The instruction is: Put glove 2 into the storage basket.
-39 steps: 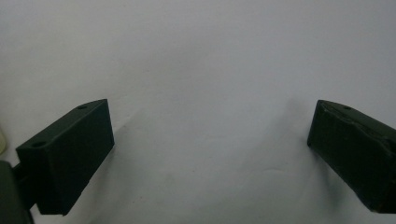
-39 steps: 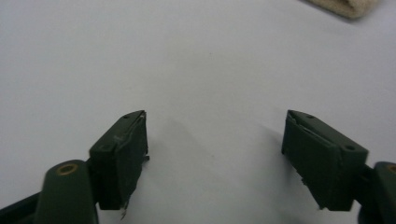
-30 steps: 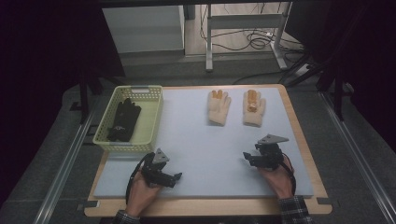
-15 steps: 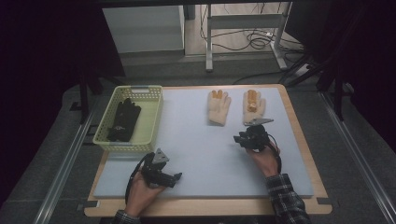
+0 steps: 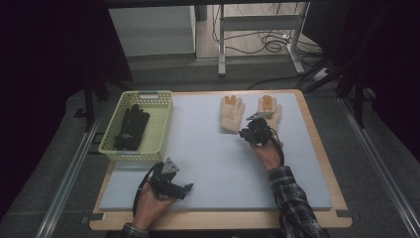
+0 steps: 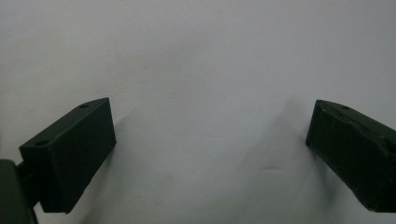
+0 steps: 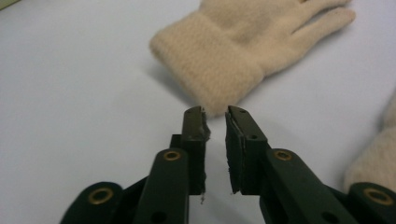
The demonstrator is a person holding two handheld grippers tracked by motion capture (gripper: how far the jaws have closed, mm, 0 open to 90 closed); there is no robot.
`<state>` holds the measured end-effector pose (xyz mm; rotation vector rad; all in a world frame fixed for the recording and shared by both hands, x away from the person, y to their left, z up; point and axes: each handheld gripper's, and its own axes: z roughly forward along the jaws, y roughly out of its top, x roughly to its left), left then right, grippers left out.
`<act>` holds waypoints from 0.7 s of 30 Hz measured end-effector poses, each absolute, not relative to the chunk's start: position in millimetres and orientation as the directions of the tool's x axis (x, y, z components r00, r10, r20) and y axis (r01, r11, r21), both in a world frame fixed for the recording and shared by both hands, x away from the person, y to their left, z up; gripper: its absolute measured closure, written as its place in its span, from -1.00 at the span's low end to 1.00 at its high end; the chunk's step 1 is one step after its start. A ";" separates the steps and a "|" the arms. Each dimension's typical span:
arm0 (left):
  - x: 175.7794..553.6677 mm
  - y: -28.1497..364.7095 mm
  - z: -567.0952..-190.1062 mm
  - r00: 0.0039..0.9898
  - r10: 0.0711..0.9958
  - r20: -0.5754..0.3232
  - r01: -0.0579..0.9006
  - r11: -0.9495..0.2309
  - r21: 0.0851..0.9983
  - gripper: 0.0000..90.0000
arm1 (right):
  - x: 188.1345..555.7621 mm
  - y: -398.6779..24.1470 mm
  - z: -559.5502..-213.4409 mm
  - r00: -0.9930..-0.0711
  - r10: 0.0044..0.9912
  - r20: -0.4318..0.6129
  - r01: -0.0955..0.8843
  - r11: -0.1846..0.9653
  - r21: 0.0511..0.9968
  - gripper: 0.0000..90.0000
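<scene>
Two cream knitted gloves with orange fingertips lie flat, side by side, at the far end of the pale blue-grey table mat [image 5: 213,163], fingers pointing to twelve o'clock. The left cream glove [image 5: 232,114] is the one nearest the work: its ribbed cuff [image 7: 210,74] sits just beyond the tips of the right gripper [image 7: 215,112], at twelve o'clock from them, with a sliver of mat showing between in the right gripper view. The jaws there have just been closing and now stand narrow, almost parallel, with nothing between them. The right cream glove [image 5: 269,110] lies at about three o'clock from that gripper's tips; part of it is covered by the gripper body in the high view, and its cuff edge [image 7: 373,158] shows at the right of the right gripper view.

Further out, a sleeve in dark plaid [image 5: 292,198] leads back from that hand to the near edge. At nine o'clock from the gloves, well apart, a pale yellow-green plastic basket [image 5: 163,124] holds a pair of black gloves [image 5: 131,127]. At the near left the left gripper [image 5: 181,189] rests low over bare mat, its jaws spread wide and empty.
</scene>
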<state>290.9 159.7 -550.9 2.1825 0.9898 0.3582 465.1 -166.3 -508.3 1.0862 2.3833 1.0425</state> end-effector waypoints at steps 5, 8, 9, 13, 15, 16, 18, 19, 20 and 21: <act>290.8 159.6 -551.0 0.669 0.743 -0.036 0.547 -0.459 0.700 -0.96 | 477.6 -160.0 -509.2 -0.645 0.764 -0.001 0.519 0.439 0.733 0.55; 290.8 159.8 -550.9 0.670 0.742 -0.034 0.547 -0.461 0.699 -0.96 | 490.0 -154.6 -508.1 -0.633 0.775 0.003 0.522 0.424 0.740 0.38; 290.8 159.8 -550.9 0.670 0.742 -0.034 0.547 -0.461 0.699 -0.96 | 490.0 -154.6 -508.1 -0.633 0.775 0.003 0.522 0.424 0.740 0.38; 290.7 159.8 -550.8 0.670 0.742 -0.034 0.546 -0.462 0.699 -0.96 | 504.4 -148.2 -511.8 -0.620 0.785 0.007 0.532 0.414 0.738 0.13; 290.7 159.8 -550.9 0.670 0.742 -0.034 0.546 -0.462 0.699 -0.96 | 509.6 -146.9 -514.4 -0.608 0.794 0.000 0.533 0.408 0.741 0.06; 290.7 159.8 -550.9 0.670 0.742 -0.034 0.546 -0.462 0.699 -0.96 | 512.2 -146.4 -515.4 -0.603 0.798 -0.003 0.532 0.405 0.743 0.02; 290.6 159.8 -550.8 0.670 0.742 -0.034 0.546 -0.462 0.699 -0.96 | 514.5 -145.8 -516.0 -0.600 0.800 -0.004 0.534 0.404 0.743 -0.01; 290.6 159.8 -550.8 0.670 0.742 -0.034 0.546 -0.462 0.699 -0.96 | 518.4 -143.3 -517.6 -0.597 0.802 -0.008 0.536 0.407 0.739 -0.03; 290.6 159.9 -550.8 0.670 0.742 -0.033 0.546 -0.461 0.700 -0.96 | 520.0 -141.3 -518.7 -0.603 0.797 -0.018 0.534 0.420 0.734 -0.03; 290.6 159.9 -550.8 0.670 0.742 -0.033 0.546 -0.461 0.700 -0.96 | 521.5 -139.2 -520.2 -0.611 0.791 -0.031 0.531 0.439 0.725 -0.03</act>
